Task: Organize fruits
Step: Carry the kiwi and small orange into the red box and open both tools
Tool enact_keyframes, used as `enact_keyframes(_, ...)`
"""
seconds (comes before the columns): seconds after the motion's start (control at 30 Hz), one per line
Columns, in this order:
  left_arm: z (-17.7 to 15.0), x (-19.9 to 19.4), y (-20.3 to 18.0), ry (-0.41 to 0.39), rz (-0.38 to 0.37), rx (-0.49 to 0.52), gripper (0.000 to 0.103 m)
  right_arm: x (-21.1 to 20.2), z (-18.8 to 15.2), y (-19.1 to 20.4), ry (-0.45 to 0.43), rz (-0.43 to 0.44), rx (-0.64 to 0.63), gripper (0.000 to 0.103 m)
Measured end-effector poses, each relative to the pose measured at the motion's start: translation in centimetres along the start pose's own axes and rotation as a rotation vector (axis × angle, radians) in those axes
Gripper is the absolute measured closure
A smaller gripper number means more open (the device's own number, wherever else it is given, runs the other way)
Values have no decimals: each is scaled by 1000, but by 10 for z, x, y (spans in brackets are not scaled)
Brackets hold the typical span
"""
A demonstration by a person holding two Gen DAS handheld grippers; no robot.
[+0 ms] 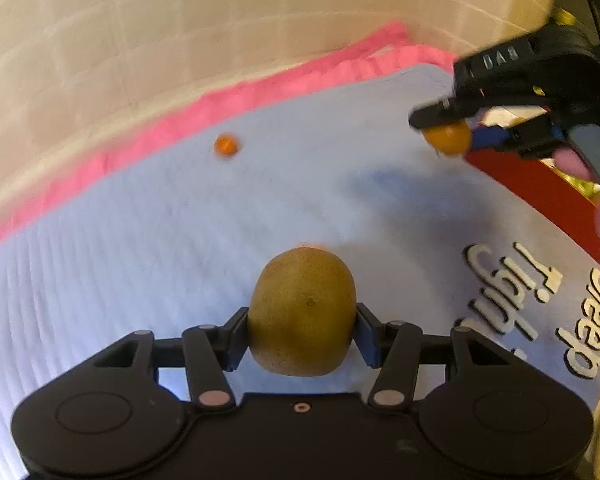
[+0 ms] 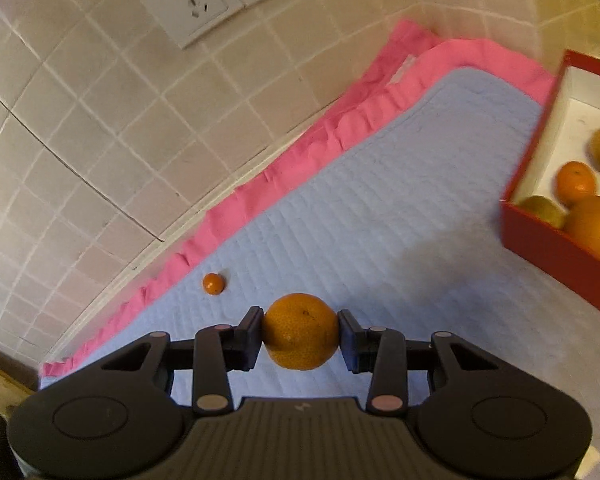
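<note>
Left wrist view shows your left gripper (image 1: 302, 334) clamped on a rounded, speckled yellow-brown fruit (image 1: 302, 312) above the ribbed pale-blue mat (image 1: 140, 240), with a tiny orange fruit (image 1: 226, 145) lying near the pink cloth (image 1: 260, 92). Further right, your right gripper (image 1: 444, 132) pinches a dimpled mandarin (image 1: 448, 140). Only the right wrist view shows the glossy tiled wall (image 2: 100, 120), its sockets (image 2: 192, 4), and the red box (image 2: 540, 236) holding several oranges and brownish fruits.

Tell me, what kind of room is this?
Probably a kitchen counter at home: a beige tiled wall with white wall sockets, a quilted pale blue mat over pink cloth, and a red box of fruit.
</note>
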State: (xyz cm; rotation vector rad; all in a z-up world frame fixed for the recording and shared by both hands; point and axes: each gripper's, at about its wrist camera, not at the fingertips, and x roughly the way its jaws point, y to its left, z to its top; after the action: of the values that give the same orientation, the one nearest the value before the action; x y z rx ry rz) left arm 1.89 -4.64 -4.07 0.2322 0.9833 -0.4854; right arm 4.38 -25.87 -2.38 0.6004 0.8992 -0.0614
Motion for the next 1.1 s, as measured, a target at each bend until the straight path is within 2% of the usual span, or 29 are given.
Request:
enact_keyframes(0.1, 16, -12, -10, -60, 24, 46, 39, -34, 1, -14, -49, 32, 6, 62)
enact_keyframes(0.2, 33, -7, -22, -66, -12, 49, 39, -63, 4, -32, -128, 2, 10, 62)
enact_keyframes(0.3, 50, 2, -49, -82, -35, 105, 39, -91, 6, -67, -178, -21, 70, 61)
enact_keyframes(0.57, 107, 16, -133, -127, -227, 226, 39, -185, 15, -193, -385, -230, 264, 61)
enact_keyframes(0.67, 129, 22, -170, -148, -279, 262, 39, -207, 15, -230, -427, -271, 304, 61)
enact_keyframes(0.8, 159, 43, -213, -143, -338, 296, 39, -209, 27, -255, -431, -280, 293, 61)
enact_keyframes(0.97, 185, 90, -270, -95, -349, 373, 39, -179, 43, -273, -383, -325, 276, 61)
enact_keyframes(1.1, 191, 119, -296, -54, -358, 420, 39, -151, 51, -290, -327, -345, 278, 61)
